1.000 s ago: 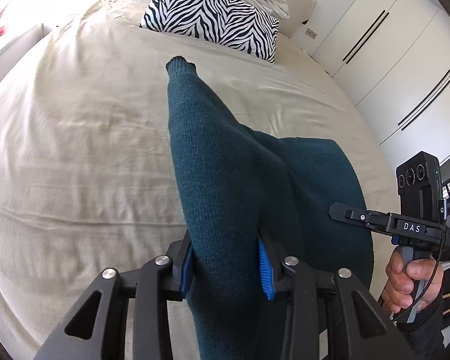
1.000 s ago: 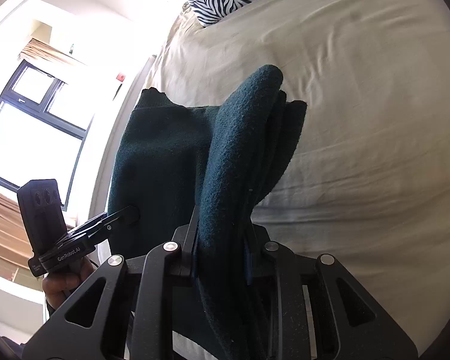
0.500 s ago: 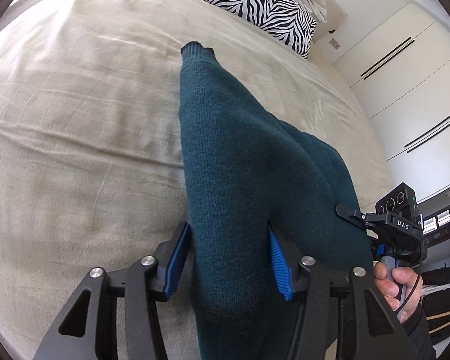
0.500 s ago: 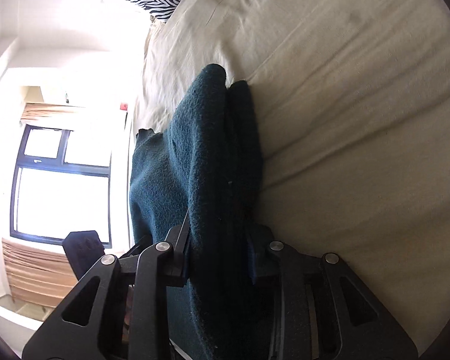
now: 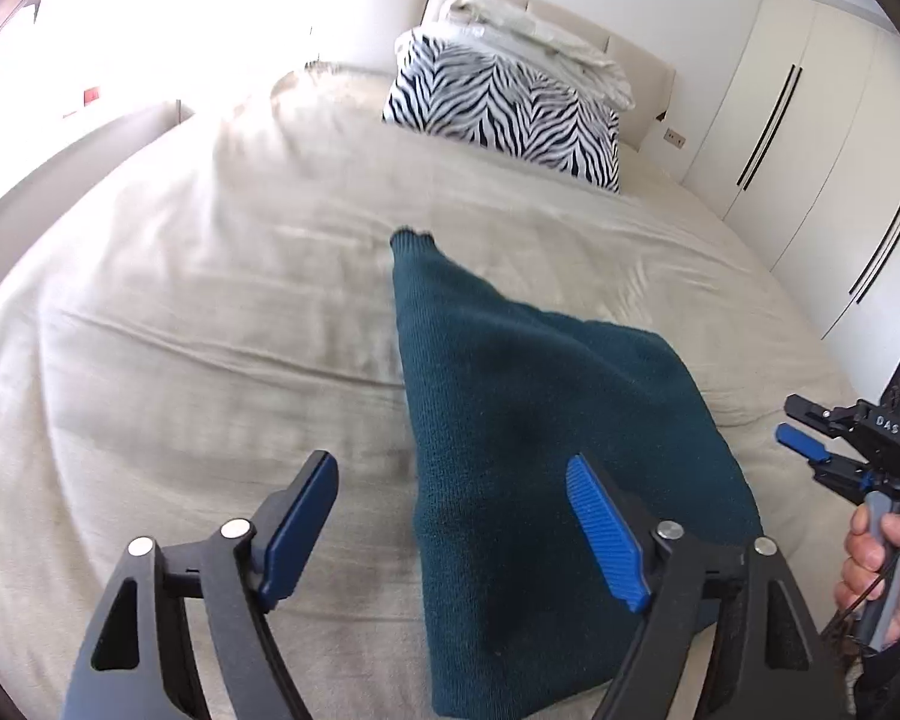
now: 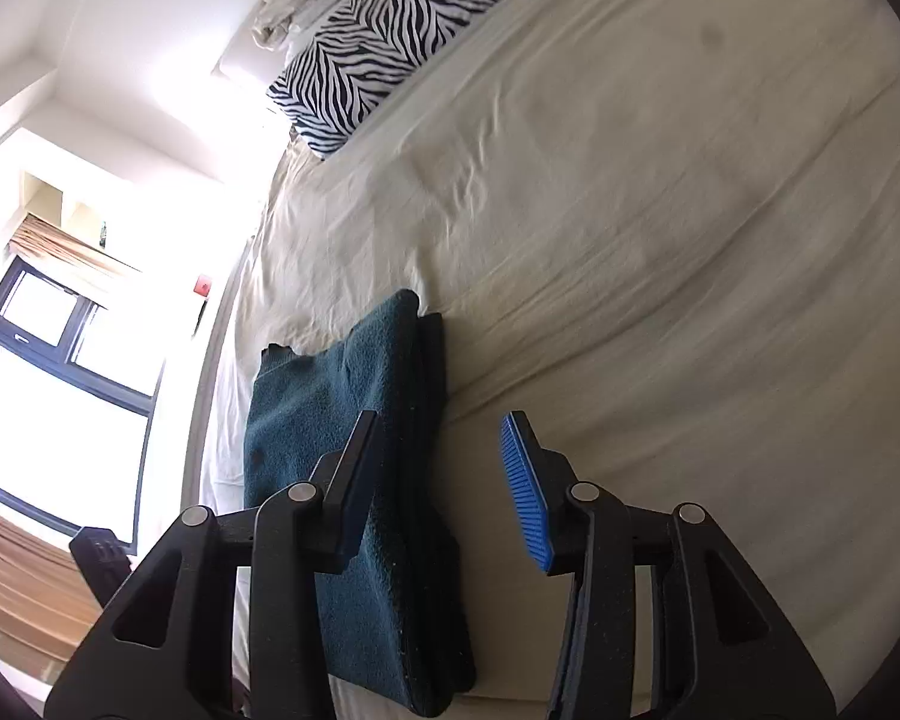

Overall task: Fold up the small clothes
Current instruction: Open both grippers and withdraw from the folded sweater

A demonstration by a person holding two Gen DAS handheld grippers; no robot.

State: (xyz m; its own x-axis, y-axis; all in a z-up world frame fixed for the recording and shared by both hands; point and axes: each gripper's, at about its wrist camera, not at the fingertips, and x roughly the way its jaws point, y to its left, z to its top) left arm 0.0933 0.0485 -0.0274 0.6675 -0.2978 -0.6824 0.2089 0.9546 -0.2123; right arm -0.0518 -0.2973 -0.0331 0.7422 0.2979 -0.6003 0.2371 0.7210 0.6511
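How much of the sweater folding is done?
Done: the teal sweater lies folded in layers on the bed. In hand: nothing; the left gripper and right gripper are opening, pads off the cloth. Left: maybe one more fold or some smoothing.

the left wrist view sits just behind the left tool and looks down and forward across the bed, close over the near end of the teal garment, toward the far zebra pillow and the wardrobe at right. the right wrist view sits behind the right tool, rolled sideways, with the window at left. both views share the garment, bed and pillow.
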